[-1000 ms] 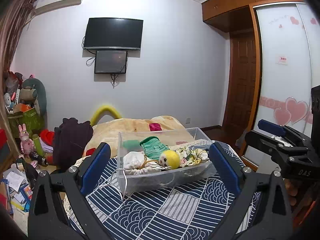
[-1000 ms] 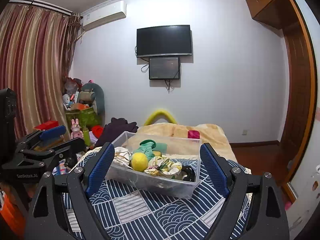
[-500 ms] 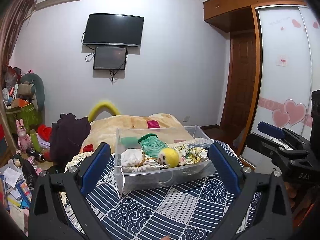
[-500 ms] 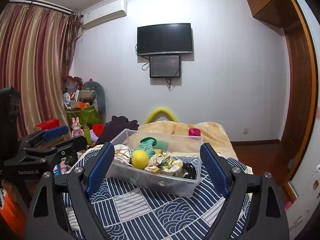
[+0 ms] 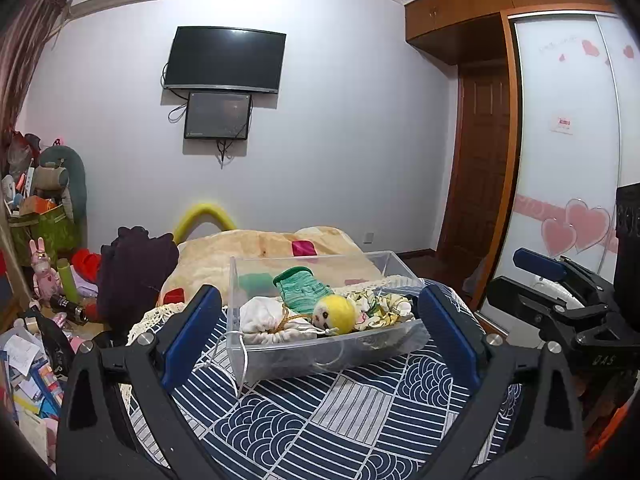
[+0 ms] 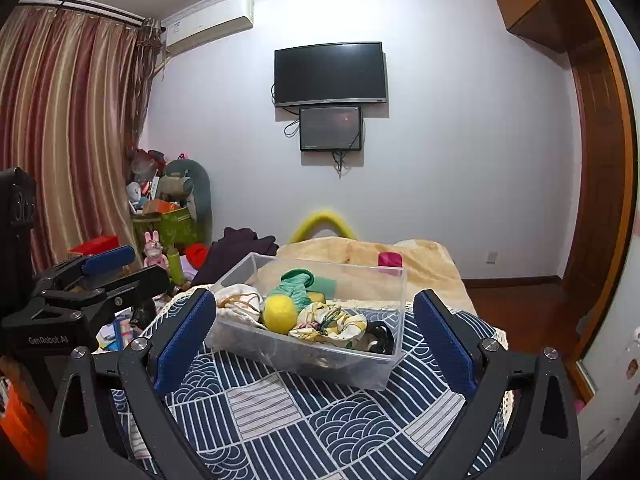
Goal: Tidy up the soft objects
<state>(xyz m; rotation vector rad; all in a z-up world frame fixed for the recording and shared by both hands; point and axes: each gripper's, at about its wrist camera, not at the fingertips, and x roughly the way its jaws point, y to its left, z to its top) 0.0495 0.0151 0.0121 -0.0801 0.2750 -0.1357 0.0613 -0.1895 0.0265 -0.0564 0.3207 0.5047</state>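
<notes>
A clear plastic bin (image 5: 280,354) (image 6: 384,360) stands on the blue patterned cloth (image 5: 320,420) (image 6: 300,420). It holds a white drawstring pouch (image 5: 266,318) (image 6: 236,304), a green knitted sock (image 5: 300,288) (image 6: 296,286), a yellow felt ball (image 5: 336,314) (image 6: 279,314), a floral cloth (image 5: 380,306) (image 6: 332,320) and a black item (image 6: 378,338). My left gripper (image 5: 320,320) is open and empty, short of the bin. My right gripper (image 6: 310,328) is open and empty, also short of the bin. Each gripper shows at the side of the other's view.
A bed with a beige blanket (image 5: 256,246) (image 6: 360,254) lies behind the bin, with a pink item (image 5: 304,248) on it. Dark clothes (image 5: 136,268) and cluttered toys and boxes (image 5: 36,260) fill the left. A wooden door (image 5: 480,160) and wardrobe (image 5: 568,140) stand right.
Both views have drifted slightly, with the bin shifting a little left and up in frame. Both grippers stay open and empty.
</notes>
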